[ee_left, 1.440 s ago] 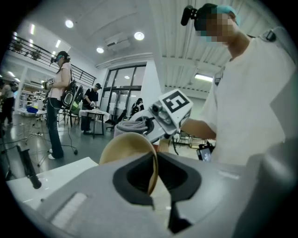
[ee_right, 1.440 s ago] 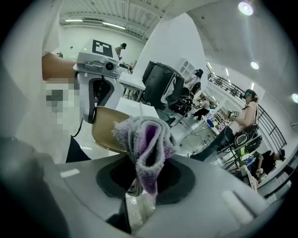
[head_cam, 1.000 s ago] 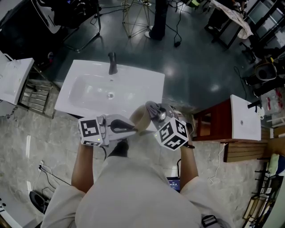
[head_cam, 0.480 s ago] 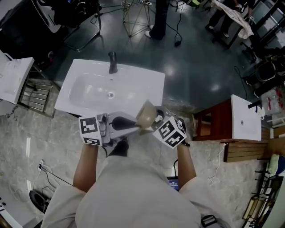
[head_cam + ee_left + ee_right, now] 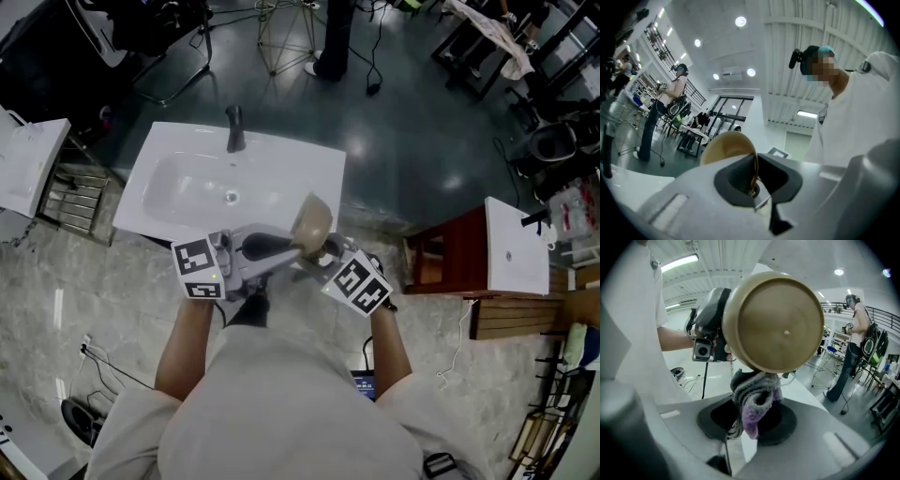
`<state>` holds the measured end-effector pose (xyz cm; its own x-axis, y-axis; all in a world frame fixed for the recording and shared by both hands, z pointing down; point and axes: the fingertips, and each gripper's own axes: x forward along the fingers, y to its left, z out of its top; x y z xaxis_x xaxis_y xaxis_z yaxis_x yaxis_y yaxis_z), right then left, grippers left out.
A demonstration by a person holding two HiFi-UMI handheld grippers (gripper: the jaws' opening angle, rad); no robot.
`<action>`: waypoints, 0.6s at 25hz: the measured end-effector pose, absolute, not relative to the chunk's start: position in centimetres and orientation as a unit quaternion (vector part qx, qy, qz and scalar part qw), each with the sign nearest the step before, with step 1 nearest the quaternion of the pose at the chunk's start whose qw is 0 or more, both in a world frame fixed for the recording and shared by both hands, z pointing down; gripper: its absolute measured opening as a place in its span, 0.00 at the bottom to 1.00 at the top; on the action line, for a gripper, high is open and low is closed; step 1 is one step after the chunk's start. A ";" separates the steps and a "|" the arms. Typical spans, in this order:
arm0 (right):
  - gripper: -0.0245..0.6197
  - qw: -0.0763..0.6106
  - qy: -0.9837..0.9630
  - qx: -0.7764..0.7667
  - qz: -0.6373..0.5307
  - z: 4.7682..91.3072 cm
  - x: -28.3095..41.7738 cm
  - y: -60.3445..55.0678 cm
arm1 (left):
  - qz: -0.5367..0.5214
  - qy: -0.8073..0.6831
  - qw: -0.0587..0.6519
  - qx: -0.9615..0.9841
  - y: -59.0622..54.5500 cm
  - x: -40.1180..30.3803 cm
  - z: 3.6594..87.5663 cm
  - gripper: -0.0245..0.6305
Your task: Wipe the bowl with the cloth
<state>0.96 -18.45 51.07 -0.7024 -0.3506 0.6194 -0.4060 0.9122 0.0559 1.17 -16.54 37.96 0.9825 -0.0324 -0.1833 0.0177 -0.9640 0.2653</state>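
A tan bowl [image 5: 311,223] is held on edge in front of me, above the near rim of a white sink [image 5: 178,192]. My left gripper [image 5: 292,247] is shut on the bowl's rim [image 5: 729,146], which runs down between its dark pads [image 5: 736,176]. The right gripper view faces the bowl's round underside [image 5: 776,324]. A grey and purple striped cloth [image 5: 754,404] is bunched in my right gripper [image 5: 750,420], which is shut on it, and the cloth touches the bowl's lower edge. My right gripper [image 5: 326,261] sits just right of the bowl in the head view, where the cloth is hidden.
The sink has a dark tap [image 5: 233,127] at its far side. A second white basin [image 5: 516,246] sits on a wooden cabinet to the right. Cables [image 5: 375,56] and stands lie on the dark floor beyond. A person [image 5: 855,333] stands in the background.
The bowl has tipped up onto its edge and shifted slightly right. My right gripper moved down and left under it, so the cloth no longer shows in the head view.
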 end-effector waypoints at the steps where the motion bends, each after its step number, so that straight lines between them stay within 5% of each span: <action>1: 0.19 0.322 -0.924 0.200 0.046 51.0 0.9 -18.1 | -0.092 -0.007 0.134 0.987 -16.6 1.2 38.0 0.06; 15: 0.19 0.283 -0.944 0.159 0.054 49.1 0.5 -15.5 | -0.041 -0.062 0.130 0.989 -18.8 0.0 40.4 0.06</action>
